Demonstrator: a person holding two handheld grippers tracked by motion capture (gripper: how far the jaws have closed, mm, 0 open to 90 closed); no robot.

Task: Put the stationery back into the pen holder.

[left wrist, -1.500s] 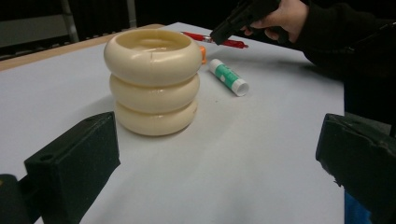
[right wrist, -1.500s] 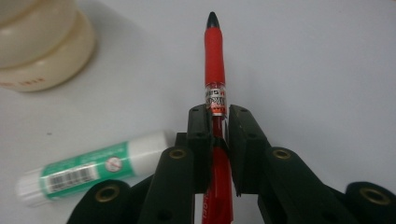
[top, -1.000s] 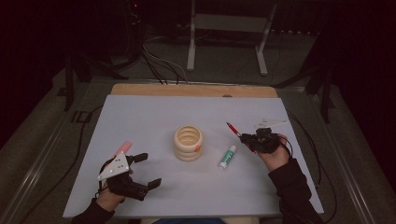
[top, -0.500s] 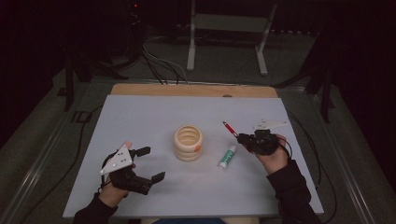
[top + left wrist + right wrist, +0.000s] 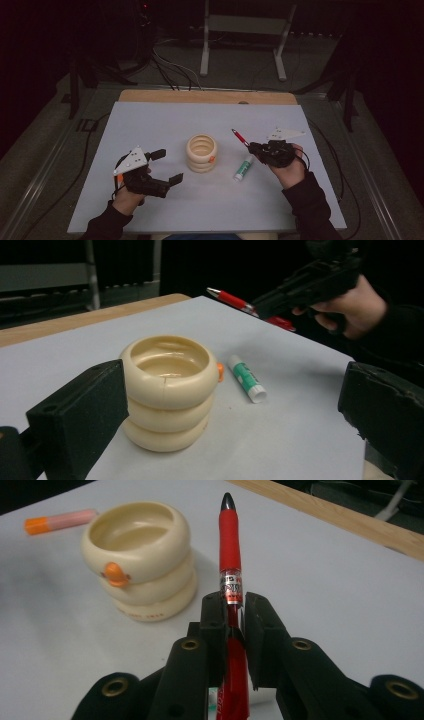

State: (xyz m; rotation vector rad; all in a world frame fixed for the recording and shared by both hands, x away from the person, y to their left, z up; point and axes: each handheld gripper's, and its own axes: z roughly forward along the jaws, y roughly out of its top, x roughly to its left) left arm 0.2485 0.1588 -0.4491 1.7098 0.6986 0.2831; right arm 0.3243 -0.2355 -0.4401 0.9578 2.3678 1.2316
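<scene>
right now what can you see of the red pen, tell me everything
The red pen is a slim stick with a glossy red plastic barrel, a black tip and a clear band with print at mid length. The right gripper is shut on it, both jaws pressing the barrel just behind that band. It is held off the table, tip pointing away from the hand, close to the cream cup but not touching it.

Red pen (image 5: 229, 545), clamped, tip fwd

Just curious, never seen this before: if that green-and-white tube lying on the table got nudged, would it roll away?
Probably: the glue stick looks round and lies on its side on the flat table. It seems small, rigid and light, so easy to lift.
</scene>
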